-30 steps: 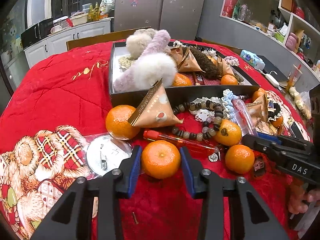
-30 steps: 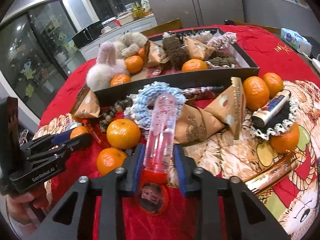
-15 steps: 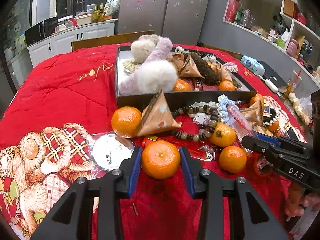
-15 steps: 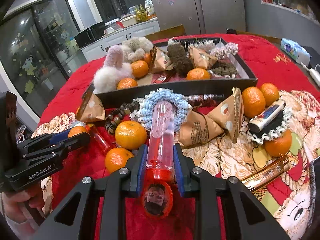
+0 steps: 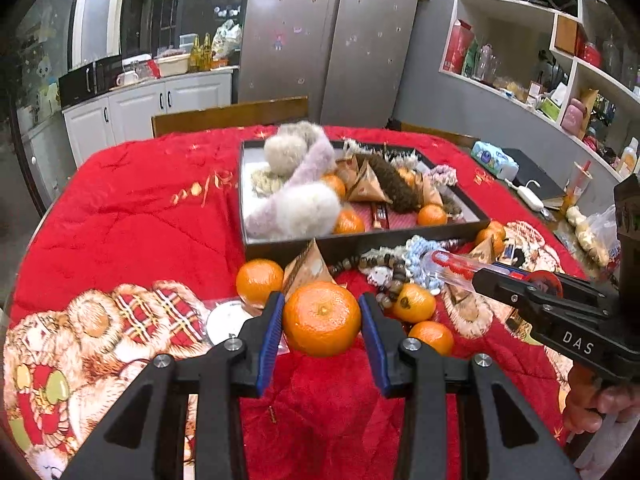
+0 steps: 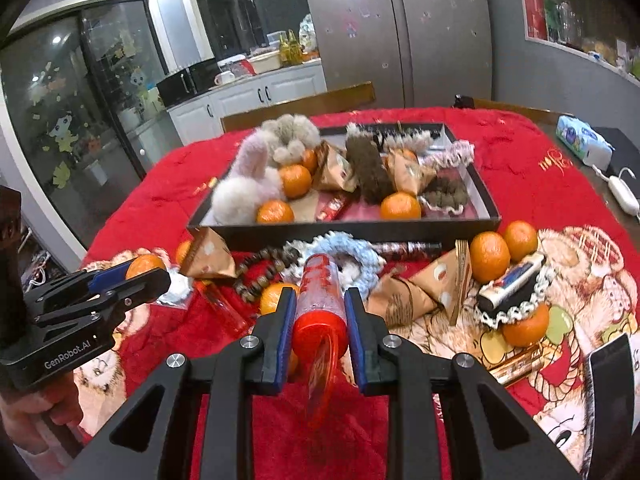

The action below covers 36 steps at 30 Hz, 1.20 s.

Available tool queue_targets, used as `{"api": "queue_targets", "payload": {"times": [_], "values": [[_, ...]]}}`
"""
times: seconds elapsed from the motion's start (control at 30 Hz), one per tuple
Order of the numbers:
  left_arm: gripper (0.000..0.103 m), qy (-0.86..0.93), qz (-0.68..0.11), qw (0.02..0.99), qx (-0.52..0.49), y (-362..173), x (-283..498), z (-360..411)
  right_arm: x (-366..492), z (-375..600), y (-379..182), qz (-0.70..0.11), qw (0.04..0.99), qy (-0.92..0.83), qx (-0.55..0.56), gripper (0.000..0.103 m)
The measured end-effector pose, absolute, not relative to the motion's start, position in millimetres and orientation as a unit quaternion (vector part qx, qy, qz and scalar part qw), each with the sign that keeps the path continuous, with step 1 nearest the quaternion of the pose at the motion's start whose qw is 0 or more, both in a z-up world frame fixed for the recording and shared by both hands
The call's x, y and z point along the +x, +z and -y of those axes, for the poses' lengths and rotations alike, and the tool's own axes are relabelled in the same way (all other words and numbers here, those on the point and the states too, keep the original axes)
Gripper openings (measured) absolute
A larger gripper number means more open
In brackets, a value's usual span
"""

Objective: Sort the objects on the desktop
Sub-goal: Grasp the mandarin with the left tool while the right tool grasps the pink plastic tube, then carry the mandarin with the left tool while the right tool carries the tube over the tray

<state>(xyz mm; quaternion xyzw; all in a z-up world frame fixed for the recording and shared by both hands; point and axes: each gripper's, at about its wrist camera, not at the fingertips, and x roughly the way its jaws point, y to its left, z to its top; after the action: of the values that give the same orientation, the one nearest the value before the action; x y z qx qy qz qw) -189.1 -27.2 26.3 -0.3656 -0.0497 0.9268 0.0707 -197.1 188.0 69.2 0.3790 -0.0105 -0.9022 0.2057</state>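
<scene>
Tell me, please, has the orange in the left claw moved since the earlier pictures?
Yes. The orange, gripped by the left claw, has risen off the red cloth; it now overlaps the triangular packet that earlier sat well above it.

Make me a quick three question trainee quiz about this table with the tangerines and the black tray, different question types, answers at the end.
1. True or false: the left gripper is shut on a tangerine.
2. What does the right gripper hold? A) clear tube with a red cap B) bead bracelet C) brown paper packet
3. Fill in: the fluffy pom-pom headband lies in the black ____.

Key: 1 true; 2 A; 3 tray.
</scene>
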Motion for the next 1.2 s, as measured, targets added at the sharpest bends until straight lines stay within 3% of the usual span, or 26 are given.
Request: {"api": "queue_targets", "payload": {"times": [1.2], "values": [[0.039,0.942,0.036,0.100,-0.319,92,-208,-22,-209,-209,133,0.036,0.227,-0.918,0.324,0.024]]}}
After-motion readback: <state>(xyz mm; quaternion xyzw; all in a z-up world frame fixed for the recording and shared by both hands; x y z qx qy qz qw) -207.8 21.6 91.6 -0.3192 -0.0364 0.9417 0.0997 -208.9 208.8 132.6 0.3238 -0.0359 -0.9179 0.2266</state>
